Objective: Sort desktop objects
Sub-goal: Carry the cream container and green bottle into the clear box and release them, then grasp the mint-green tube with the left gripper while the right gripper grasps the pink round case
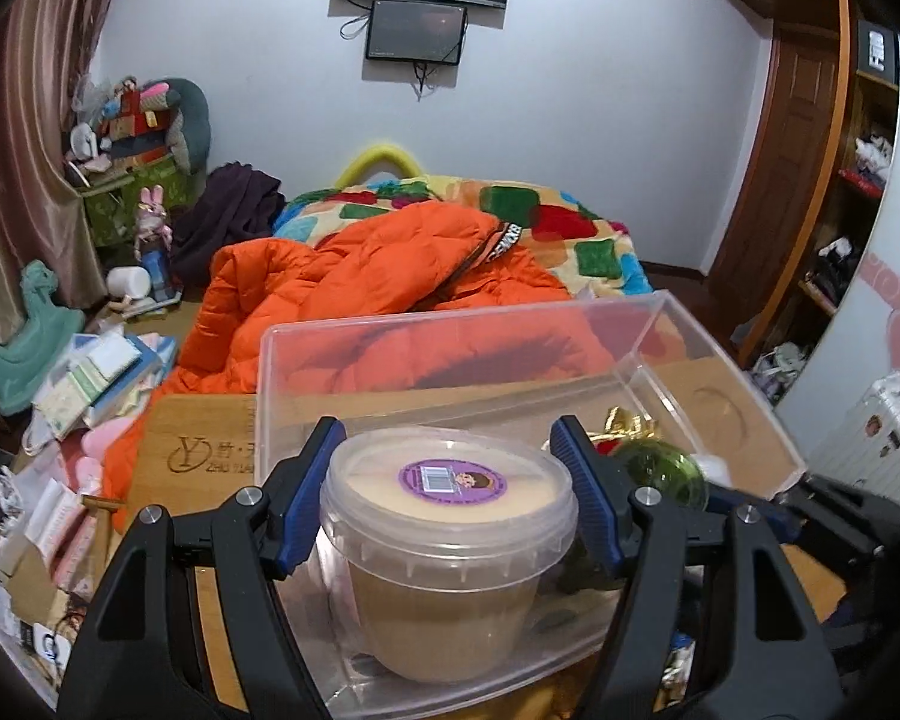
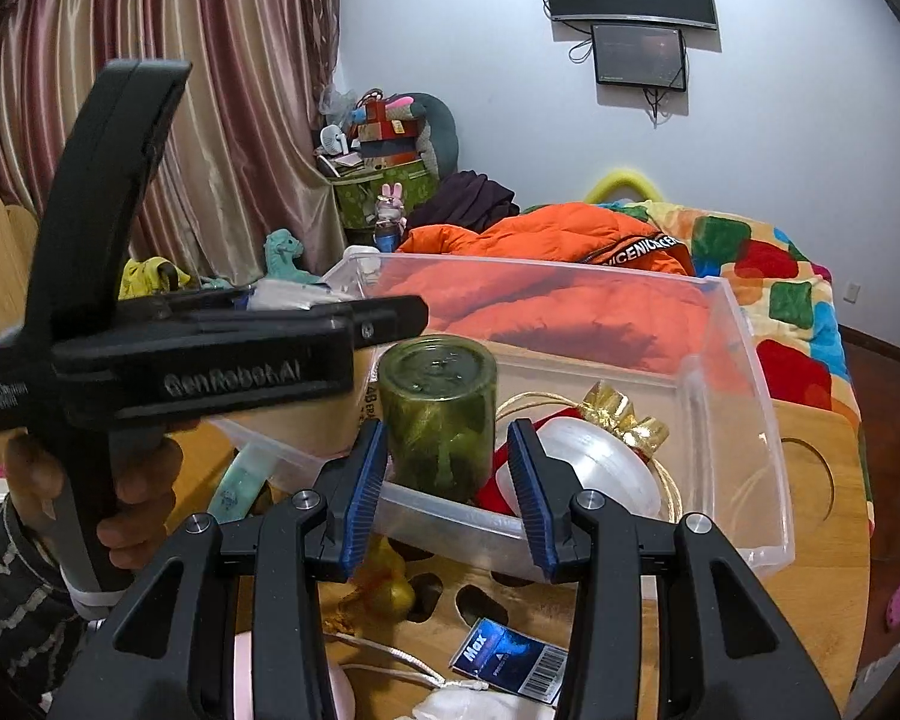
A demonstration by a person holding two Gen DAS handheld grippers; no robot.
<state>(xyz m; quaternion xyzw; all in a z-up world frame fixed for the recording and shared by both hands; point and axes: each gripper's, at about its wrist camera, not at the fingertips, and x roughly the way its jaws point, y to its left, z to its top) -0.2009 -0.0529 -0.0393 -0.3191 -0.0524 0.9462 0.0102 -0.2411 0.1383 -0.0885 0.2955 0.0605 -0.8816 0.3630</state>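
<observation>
My left gripper (image 1: 450,498) is shut on a clear plastic tub (image 1: 450,552) of beige paste with a purple label, held over the near part of the clear storage bin (image 1: 390,354). My right gripper (image 2: 447,492) holds a green glass jar (image 2: 441,414) at the bin's near wall (image 2: 450,516); its left pad touches the jar, and a gap shows at the right pad. A white ornament with a gold bow (image 2: 600,456) lies in the bin. The jar also shows in the left wrist view (image 1: 666,471).
The bin sits on a wooden table (image 2: 810,480). In front of it lie a gold ornament (image 2: 390,588), a blue Max packet (image 2: 510,660) and white cord. An orange jacket (image 1: 360,282) and patterned blanket lie on the bed behind. Clutter is piled left.
</observation>
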